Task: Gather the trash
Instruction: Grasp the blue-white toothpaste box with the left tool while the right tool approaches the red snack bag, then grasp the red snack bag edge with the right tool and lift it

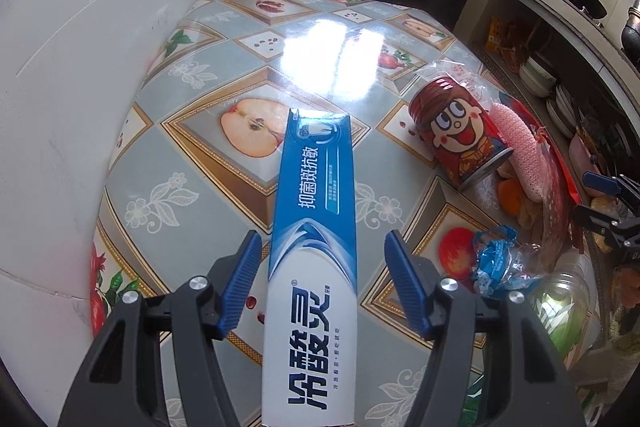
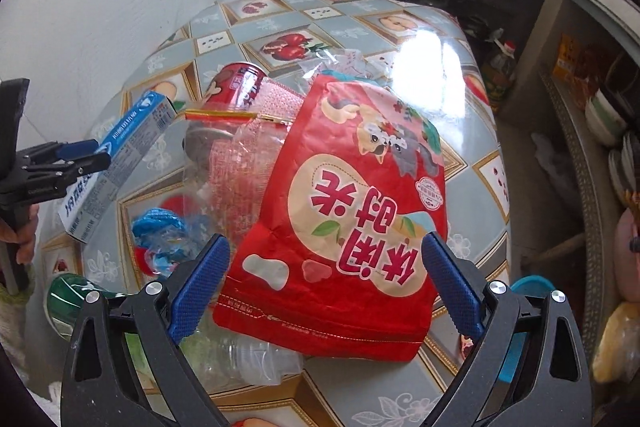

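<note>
My left gripper (image 1: 320, 283) hangs released around the toothpaste box (image 1: 312, 227), near-left on the table (image 1: 192, 187). My right gripper (image 2: 324, 279) gapes over the red snack bag (image 2: 352, 203). Next, I judge: close squarely.

A blue-and-white toothpaste box (image 1: 312, 239) is being shown between blue pads (image 1: 240, 291); beyond it a grey, fruit-patterned tablecloth (image 1: 192, 75) is being displayed.

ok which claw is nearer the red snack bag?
Right. The right claw is open astride the red snack bag; the left claw straddles the toothpaste box, off to the bag's left.
</note>
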`<action>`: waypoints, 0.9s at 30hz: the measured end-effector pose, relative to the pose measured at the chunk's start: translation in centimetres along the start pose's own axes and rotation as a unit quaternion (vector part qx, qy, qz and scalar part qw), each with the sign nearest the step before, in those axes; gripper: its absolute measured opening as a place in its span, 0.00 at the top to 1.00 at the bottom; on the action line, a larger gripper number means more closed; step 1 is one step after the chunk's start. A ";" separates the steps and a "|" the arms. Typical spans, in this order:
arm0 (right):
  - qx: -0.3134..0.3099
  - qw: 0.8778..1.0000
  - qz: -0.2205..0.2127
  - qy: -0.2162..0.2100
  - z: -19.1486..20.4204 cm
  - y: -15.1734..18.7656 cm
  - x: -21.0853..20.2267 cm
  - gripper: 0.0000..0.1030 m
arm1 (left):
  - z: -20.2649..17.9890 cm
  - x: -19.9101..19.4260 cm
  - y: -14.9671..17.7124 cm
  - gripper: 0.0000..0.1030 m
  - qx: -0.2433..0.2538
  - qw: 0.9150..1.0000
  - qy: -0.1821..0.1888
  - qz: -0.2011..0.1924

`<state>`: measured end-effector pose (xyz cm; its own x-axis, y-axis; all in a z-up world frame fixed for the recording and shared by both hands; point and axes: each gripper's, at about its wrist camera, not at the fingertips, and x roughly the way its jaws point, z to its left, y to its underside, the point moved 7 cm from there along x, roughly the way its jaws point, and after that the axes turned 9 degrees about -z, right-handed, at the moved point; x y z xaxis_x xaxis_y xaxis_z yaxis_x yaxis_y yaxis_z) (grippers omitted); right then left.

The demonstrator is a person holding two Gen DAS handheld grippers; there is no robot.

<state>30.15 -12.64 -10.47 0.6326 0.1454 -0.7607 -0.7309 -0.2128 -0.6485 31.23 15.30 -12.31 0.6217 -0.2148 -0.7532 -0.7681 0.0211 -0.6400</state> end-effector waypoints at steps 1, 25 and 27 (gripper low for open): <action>-0.005 1.000 0.001 0.008 -0.1 0.2 0.1 0.12 | 0.0 0.1 0.0 0.40 -0.001 1.000 0.001 0.001; 0.136 0.990 -0.023 -0.027 -5.0 1.7 -3.5 0.94 | 0.8 0.7 0.7 0.46 -0.019 1.000 0.011 0.009; 0.140 0.989 -0.030 -0.027 -5.6 1.8 -4.0 0.93 | 0.9 0.7 0.7 0.47 -0.022 1.000 0.011 0.008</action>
<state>27.79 -18.97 -8.43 0.6680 0.2029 -0.7159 -0.7395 0.0737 -0.6691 31.22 16.03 -13.40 0.6069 -0.2362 -0.7588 -0.7835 -0.0180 -0.6211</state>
